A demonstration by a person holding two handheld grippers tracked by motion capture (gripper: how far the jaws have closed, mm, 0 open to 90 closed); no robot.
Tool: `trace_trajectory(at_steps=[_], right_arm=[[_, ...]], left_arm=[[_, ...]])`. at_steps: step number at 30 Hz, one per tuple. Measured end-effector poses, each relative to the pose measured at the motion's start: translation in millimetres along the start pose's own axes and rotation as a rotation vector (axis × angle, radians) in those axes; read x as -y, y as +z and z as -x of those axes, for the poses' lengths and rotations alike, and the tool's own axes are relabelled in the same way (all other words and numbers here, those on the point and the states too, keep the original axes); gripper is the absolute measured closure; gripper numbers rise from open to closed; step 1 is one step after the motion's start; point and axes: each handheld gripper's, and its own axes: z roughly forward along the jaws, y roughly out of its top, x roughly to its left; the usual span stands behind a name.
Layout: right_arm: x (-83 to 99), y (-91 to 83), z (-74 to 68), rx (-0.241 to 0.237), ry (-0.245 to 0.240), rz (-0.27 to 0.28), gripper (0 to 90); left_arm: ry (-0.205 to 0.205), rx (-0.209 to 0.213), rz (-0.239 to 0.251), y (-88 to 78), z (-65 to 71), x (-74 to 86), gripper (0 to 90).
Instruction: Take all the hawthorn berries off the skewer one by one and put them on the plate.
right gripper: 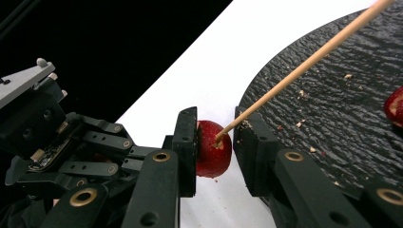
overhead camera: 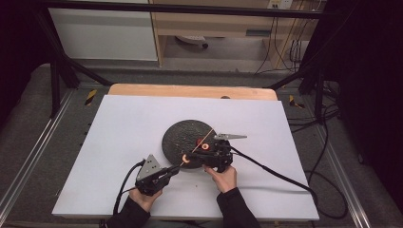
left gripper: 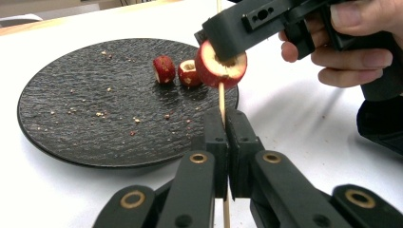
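A thin wooden skewer (overhead camera: 202, 140) slants over a black round plate (overhead camera: 183, 135). My left gripper (left gripper: 225, 114) is shut on the skewer's (left gripper: 221, 97) lower end and holds it pointing upward. A red cut fruit piece (left gripper: 223, 71) is threaded on the skewer just above those jaws. My right gripper (right gripper: 216, 128) is shut on this fruit piece (right gripper: 209, 152), with the skewer (right gripper: 304, 61) coming out of its cut face. Two more red fruit pieces (left gripper: 164, 69) (left gripper: 188, 72) lie on the plate (left gripper: 95, 104).
The plate sits mid-table on a white sheet (overhead camera: 128, 142) and is scattered with crumbs. Cables (overhead camera: 275, 171) trail from both grippers across the sheet. A wooden table edge (overhead camera: 190, 90) and a black frame (overhead camera: 57, 71) stand beyond.
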Motion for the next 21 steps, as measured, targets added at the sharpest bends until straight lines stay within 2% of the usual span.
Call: trace_trajectory(at_steps=[21], right_arm=[[-26.5,-18.8,4.5,0.037,-0.011,0.046,71.6]], left_arm=[[0.011,-0.003,0.026,-8.4,-1.4,-1.0,88.4]])
